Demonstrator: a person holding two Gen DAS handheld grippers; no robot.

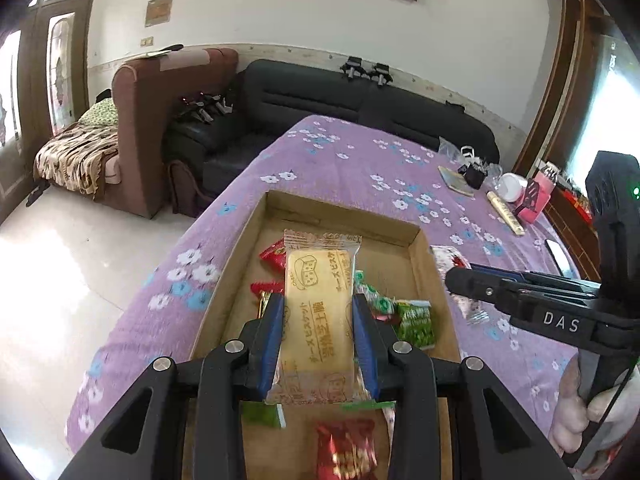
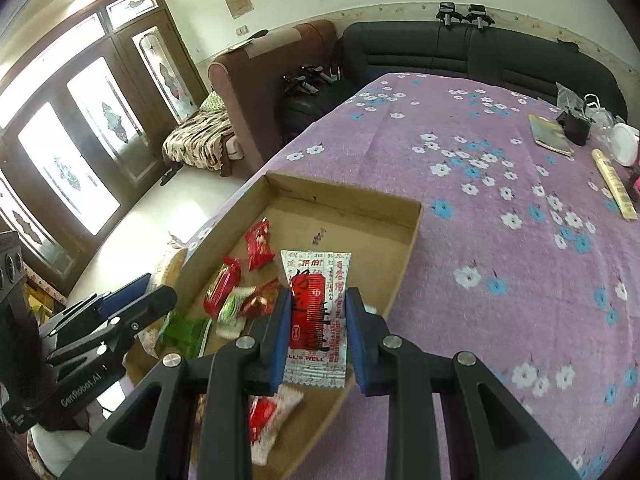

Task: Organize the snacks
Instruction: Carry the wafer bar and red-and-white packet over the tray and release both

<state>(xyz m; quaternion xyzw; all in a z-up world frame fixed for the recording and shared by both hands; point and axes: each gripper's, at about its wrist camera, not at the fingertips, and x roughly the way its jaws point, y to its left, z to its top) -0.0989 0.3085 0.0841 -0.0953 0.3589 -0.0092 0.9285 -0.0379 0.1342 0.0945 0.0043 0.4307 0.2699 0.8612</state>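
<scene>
Yellow biscuit packet (image 1: 318,312) sits clamped in the left gripper (image 1: 318,312) above the cardboard tray (image 1: 416,256); the right gripper (image 2: 316,320) pinches a red-and-white sachet (image 2: 316,316). Several snacks already lie inside (two remain held), so sorting seems well advanced.

"DAS" on the right gripper (image 1: 452,280), "GenRobot.AI" on the left gripper (image 2: 168,292), "ALL'S WELL" (partly hidden) on the red-and-white packet (image 2: 316,316).

Bare floor lies at the box's (image 2: 400,200) far end; wrappers (image 2: 240,292) crowd its near half. Clutter (image 2: 576,128) sits at the tablecloth's (image 2: 500,152) far right corner.
</scene>
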